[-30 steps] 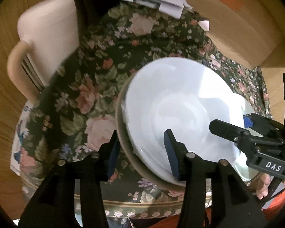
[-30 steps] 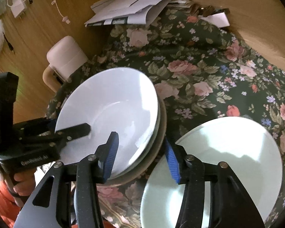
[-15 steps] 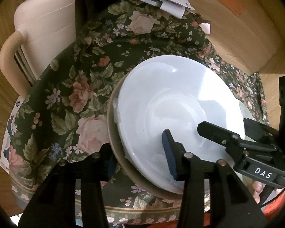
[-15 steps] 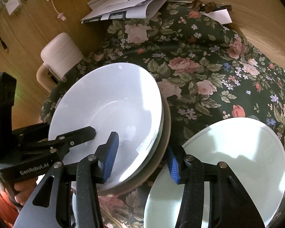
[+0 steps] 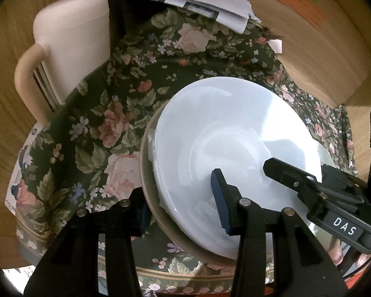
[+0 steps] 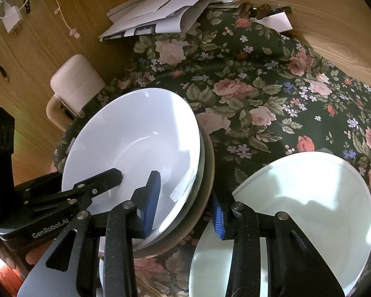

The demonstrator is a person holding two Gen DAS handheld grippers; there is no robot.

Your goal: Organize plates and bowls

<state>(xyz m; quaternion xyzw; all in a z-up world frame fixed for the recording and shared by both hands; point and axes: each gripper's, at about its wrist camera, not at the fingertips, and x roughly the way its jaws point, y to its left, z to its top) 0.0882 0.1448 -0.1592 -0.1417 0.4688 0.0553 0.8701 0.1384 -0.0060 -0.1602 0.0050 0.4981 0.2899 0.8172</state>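
My left tongs [image 5: 183,205] carry the white lettering "GenRobot.AI" on their body, and my right tongs [image 6: 185,204] a white "DAS" label. The stack [image 6: 200,173] is a deep glossy white bowl [image 5: 225,143] nested in a second white dish inside a tan-rimmed plate [image 5: 146,163], tilted, near the front edge of the flowered tablecloth [image 5: 91,128]. My left tongs straddle its rim, one pad inside the bowl and one outside; whether they press I cannot tell. My right tongs have just been closing with the opposite rim between their pads; contact is unclear. A pale green plate [image 6: 309,203] lies just beside the stack, toward the front right edge.
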